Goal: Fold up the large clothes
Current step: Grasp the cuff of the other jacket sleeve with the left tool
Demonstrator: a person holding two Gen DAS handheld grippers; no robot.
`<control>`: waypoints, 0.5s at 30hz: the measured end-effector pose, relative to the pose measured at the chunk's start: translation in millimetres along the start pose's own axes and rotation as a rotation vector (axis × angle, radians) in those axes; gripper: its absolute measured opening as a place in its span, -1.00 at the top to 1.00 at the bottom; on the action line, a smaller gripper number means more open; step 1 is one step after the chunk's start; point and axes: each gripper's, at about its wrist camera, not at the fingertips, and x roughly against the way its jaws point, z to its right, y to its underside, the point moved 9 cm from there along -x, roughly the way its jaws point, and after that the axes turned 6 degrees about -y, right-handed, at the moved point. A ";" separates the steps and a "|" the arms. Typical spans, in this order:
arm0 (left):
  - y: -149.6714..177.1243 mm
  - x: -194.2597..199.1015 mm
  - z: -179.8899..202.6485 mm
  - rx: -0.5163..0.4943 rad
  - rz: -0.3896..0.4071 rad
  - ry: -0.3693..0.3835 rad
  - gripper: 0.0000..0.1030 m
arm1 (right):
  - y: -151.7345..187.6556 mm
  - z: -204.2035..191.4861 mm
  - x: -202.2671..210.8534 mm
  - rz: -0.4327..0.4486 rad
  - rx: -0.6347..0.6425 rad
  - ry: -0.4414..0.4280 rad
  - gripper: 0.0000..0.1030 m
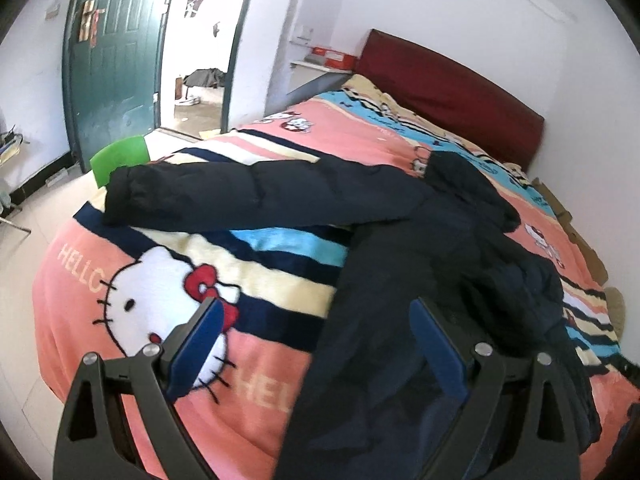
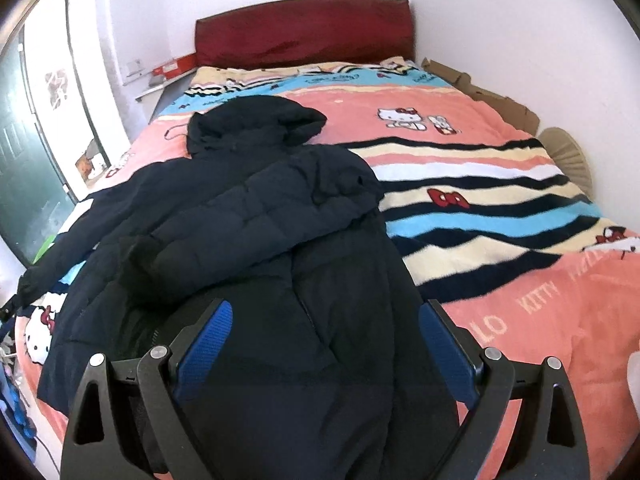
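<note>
The left claw point(image 1: 316, 320) hangs with its blue-padded fingers spread wide, gripping nothing, above the lower edge of a dark navy puffer jacket point(image 1: 420, 248). The right claw point(image 2: 326, 322) is likewise spread, poised over the jacket's hem point(image 2: 304, 360). The hooded, quilted coat lies crumpled on the bed point(image 2: 520, 320); one sleeve point(image 1: 240, 196) stretches out flat toward the bed's left side while the other sleeve point(image 2: 248, 224) is folded across the body, the hood point(image 2: 256, 120) pointing at the dark red headboard point(image 2: 304, 32). A pink, striped Hello Kitty blanket point(image 1: 160, 308) covers the bed. Beyond stand a green chair point(image 1: 120, 158), an open green door point(image 1: 116, 52) and white walls point(image 1: 480, 8).
</note>
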 end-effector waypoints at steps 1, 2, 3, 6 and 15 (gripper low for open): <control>-3.1 -3.4 -6.4 0.017 -0.001 0.000 -0.83 | 1.4 0.8 -0.6 -0.004 -0.005 0.004 -0.81; -7.1 -8.0 -14.7 0.040 -0.005 0.002 -0.83 | 2.8 1.0 -1.0 -0.009 -0.009 0.008 -0.81; -10.6 -12.4 -21.1 0.053 -0.009 0.003 -0.83 | 3.7 1.2 -1.0 -0.012 -0.011 0.011 -0.81; -20.9 -27.9 -39.2 0.093 -0.021 0.008 -0.83 | 5.4 1.0 -0.6 -0.020 -0.011 0.024 -0.81; -54.6 -81.2 -84.8 0.285 -0.051 0.091 -0.83 | 9.5 0.5 -5.3 -0.041 -0.018 0.057 -0.81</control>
